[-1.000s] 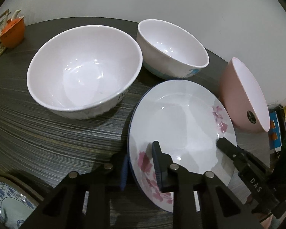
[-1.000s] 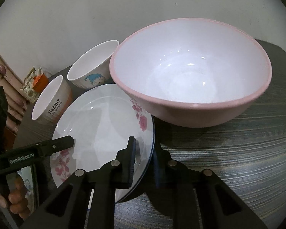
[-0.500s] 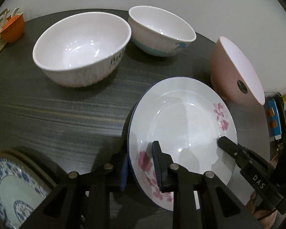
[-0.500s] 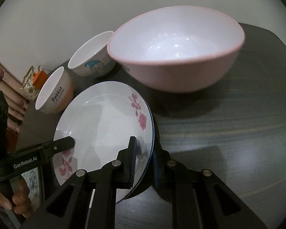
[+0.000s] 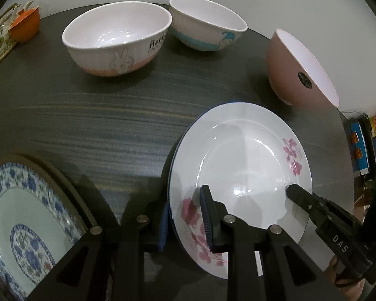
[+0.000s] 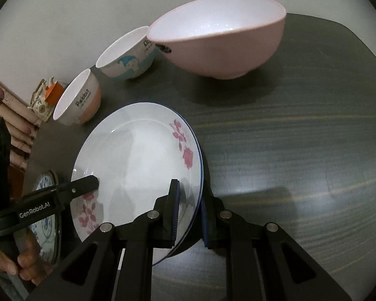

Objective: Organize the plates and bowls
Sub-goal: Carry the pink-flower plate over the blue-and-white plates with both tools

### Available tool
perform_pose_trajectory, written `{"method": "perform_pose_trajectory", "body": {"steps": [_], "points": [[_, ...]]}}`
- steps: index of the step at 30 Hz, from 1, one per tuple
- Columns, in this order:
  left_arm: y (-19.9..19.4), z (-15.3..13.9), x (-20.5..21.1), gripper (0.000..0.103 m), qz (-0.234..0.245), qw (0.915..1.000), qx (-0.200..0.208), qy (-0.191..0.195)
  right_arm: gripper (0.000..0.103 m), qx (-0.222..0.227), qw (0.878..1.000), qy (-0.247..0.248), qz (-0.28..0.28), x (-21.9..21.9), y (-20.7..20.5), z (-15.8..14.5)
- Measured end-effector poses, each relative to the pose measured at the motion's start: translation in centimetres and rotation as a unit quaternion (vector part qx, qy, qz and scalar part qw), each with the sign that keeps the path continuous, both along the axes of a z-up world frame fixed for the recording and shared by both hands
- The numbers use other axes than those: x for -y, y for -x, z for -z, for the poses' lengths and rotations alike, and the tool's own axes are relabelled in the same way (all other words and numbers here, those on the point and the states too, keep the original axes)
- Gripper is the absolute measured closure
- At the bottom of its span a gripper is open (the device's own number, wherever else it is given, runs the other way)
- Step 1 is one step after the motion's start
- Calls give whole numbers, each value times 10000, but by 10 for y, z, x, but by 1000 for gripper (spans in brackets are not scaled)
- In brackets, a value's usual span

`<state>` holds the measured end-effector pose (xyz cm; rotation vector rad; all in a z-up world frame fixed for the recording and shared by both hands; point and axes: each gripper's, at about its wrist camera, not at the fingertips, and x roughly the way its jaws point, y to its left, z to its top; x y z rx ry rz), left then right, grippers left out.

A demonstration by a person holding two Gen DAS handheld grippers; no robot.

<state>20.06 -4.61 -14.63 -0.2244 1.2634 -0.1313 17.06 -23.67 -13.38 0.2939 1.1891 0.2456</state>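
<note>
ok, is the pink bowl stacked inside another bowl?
No, the pink bowl stands alone on the table, with the blue-banded bowl beside it, not under it.

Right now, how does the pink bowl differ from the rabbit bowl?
The pink bowl is plain pink outside and the larger in the right wrist view; the rabbit bowl is white with a rabbit drawing, lettering and an orange base band. Both stand upright and empty on the dark table, white inside.

L gripper [image 5: 185, 222] clamps near rim of white floral plate [image 5: 240, 160], R gripper [image 5: 294, 192] pinching its opposite edge. Behind on dark table [image 5: 112, 130]: rabbit bowl [image 5: 117, 37], blue-band bowl [image 5: 206, 26], pink bowl [image 5: 298, 67]. Blue-patterned plate [image 5: 25, 220] bottom left.
</note>
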Motion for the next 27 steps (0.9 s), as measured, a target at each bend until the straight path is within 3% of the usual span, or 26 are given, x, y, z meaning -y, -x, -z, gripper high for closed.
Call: {"method": "perform_pose_trajectory", "body": {"steps": [27], "points": [[-7,-4,-5,80,51,9999,-99,22,88,-227,9997,64,9,-8,65,-1]]}}
